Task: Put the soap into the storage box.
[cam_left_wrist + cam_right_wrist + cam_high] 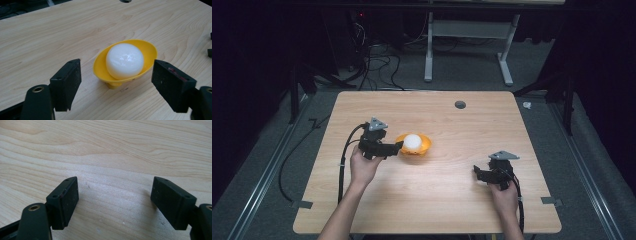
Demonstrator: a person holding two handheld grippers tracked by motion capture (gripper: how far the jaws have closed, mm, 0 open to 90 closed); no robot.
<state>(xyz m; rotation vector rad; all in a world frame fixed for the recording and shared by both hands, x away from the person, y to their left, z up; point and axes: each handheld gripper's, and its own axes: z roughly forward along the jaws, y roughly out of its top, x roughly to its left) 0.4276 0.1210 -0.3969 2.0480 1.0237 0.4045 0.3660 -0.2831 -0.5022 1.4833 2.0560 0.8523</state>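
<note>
While the left gripper holds its jaws spread wide with the yellow bowl and the white ball in it sitting just beyond and between the fingertips, untouched, the right gripper gapes over bare wooden table, well apart.

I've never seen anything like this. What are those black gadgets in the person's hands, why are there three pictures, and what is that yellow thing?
A person holds a hand-operated clamp in each hand. One picture looks down from above the wooden table; the other two come from cameras riding on each clamp. The left gripper has its jaws open on either side of a yellow bowl that holds a white ball, not yet touching it. The right gripper is open too, over bare wood, holding nothing.
</note>
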